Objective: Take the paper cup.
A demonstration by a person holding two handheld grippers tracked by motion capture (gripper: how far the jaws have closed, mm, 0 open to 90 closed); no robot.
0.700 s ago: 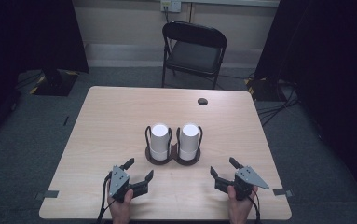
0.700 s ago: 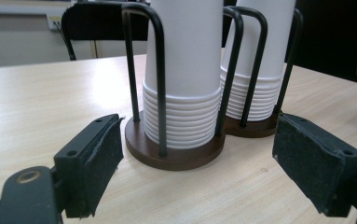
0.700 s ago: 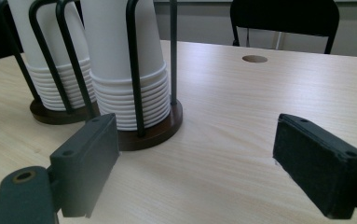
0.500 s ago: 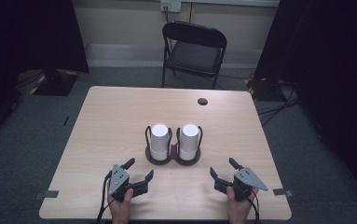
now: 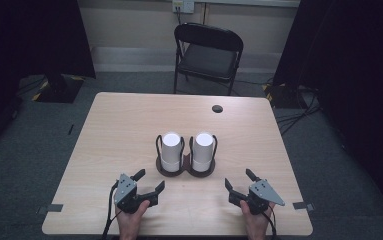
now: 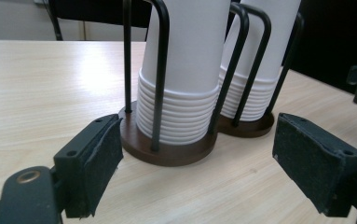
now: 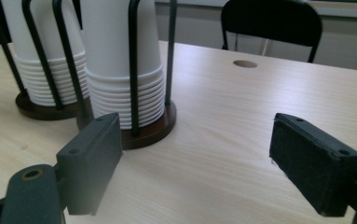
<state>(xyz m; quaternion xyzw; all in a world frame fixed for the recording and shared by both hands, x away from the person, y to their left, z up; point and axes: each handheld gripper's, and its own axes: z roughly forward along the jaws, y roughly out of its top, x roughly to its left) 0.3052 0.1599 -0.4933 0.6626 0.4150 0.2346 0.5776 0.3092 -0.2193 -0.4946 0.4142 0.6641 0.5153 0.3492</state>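
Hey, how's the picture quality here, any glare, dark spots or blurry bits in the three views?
High view: table evenly lit, surroundings dark, no glare. Left gripper view: soft sheen on the table left of the cup stacks, near jaws a little soft. Right gripper view: near jaws blurred, chair beyond slightly soft.

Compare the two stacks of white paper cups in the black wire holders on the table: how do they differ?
In the high view, the left stack of white paper cups stands nearer the left gripper; the right stack of white paper cups stands nearer the right gripper. The right stack's top looks slightly nearer the table's front edge. Both stand upside down, upright, on round brown bases, untouched.
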